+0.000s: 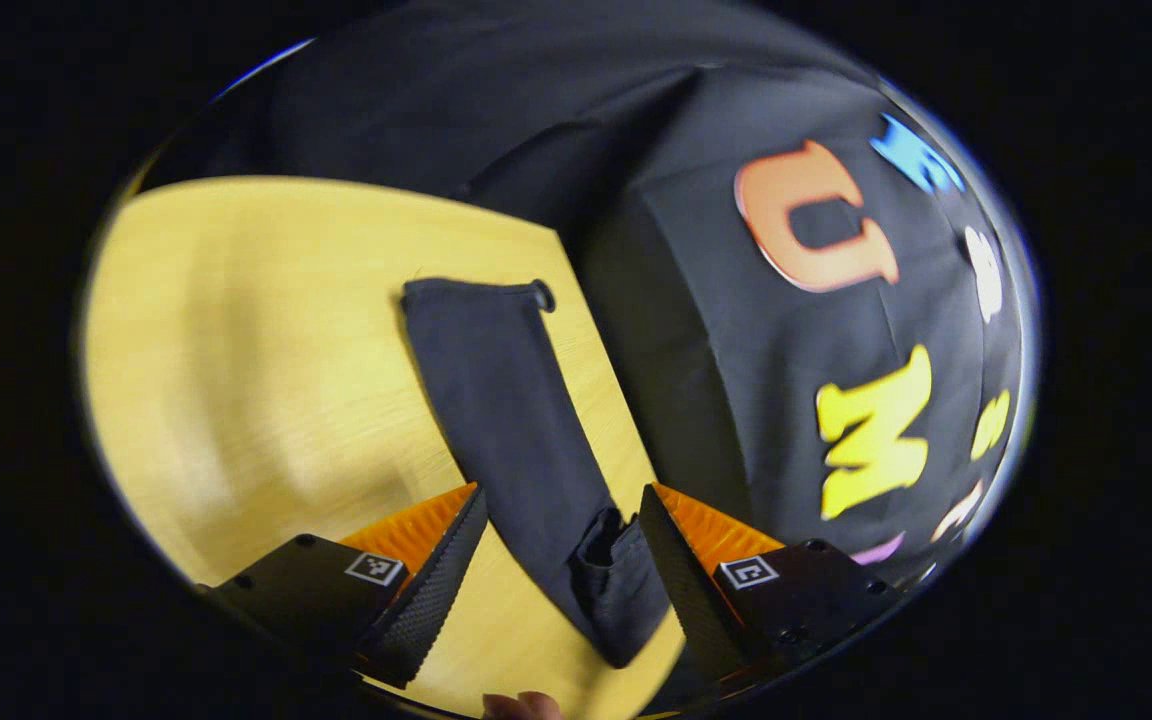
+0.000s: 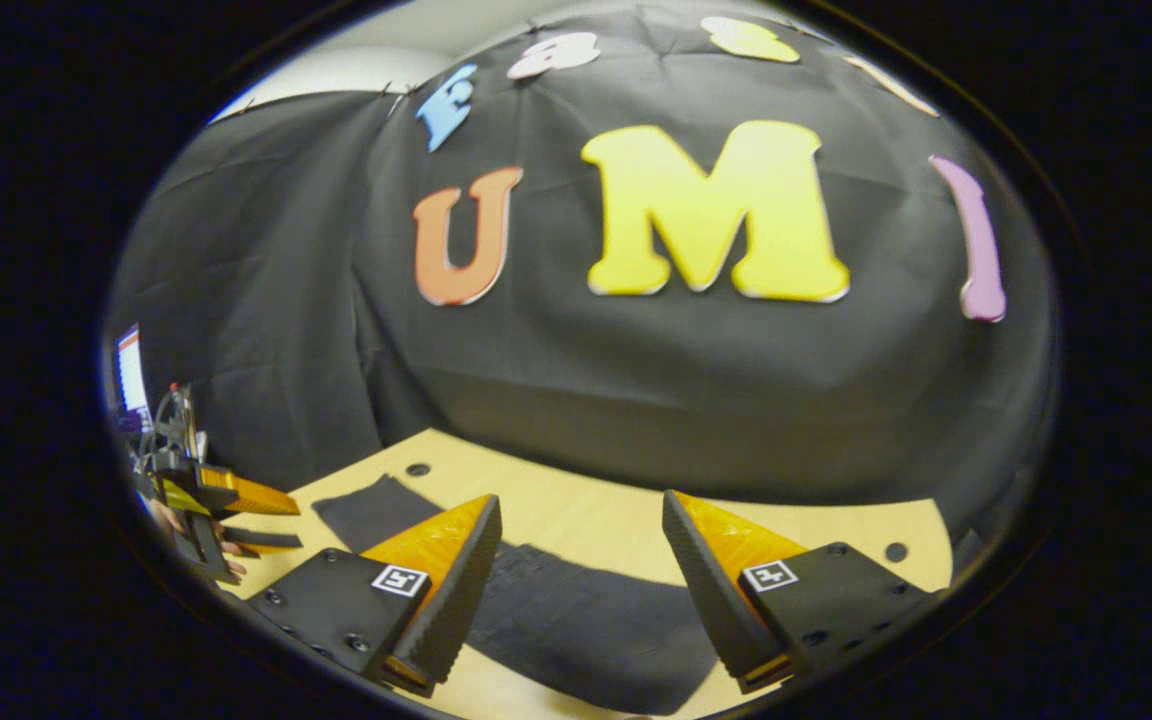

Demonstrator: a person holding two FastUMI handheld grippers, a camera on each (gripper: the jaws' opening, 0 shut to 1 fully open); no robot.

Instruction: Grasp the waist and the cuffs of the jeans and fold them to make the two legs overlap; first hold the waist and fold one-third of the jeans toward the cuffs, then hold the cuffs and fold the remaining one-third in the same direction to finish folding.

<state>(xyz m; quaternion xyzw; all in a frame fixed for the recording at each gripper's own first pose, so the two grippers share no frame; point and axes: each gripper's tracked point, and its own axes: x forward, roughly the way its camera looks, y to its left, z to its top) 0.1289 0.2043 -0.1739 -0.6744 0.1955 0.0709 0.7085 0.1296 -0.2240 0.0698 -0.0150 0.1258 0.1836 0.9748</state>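
Dark jeans [image 1: 506, 400] lie stretched out as a long narrow strip on the yellow wooden table [image 1: 266, 340]. In the left gripper view one end of the strip reaches far up the table and the near end, bunched and creased, lies between my left gripper's [image 1: 561, 510] spread fingers; that gripper is open and hovers over the cloth. In the right gripper view the jeans [image 2: 576, 620] run across the table below my right gripper [image 2: 581, 525], which is open above them. The left gripper [image 2: 226, 510] and the hand holding it also appear at the far left of that view.
The black cloth wall [image 2: 636, 380] stands close behind the table's far edge. Small round holes [image 2: 418, 469] mark the tabletop near its corners. A lit screen [image 2: 128, 375] shows at the far left. A fingertip [image 1: 521, 705] peeks in at the bottom of the left gripper view.
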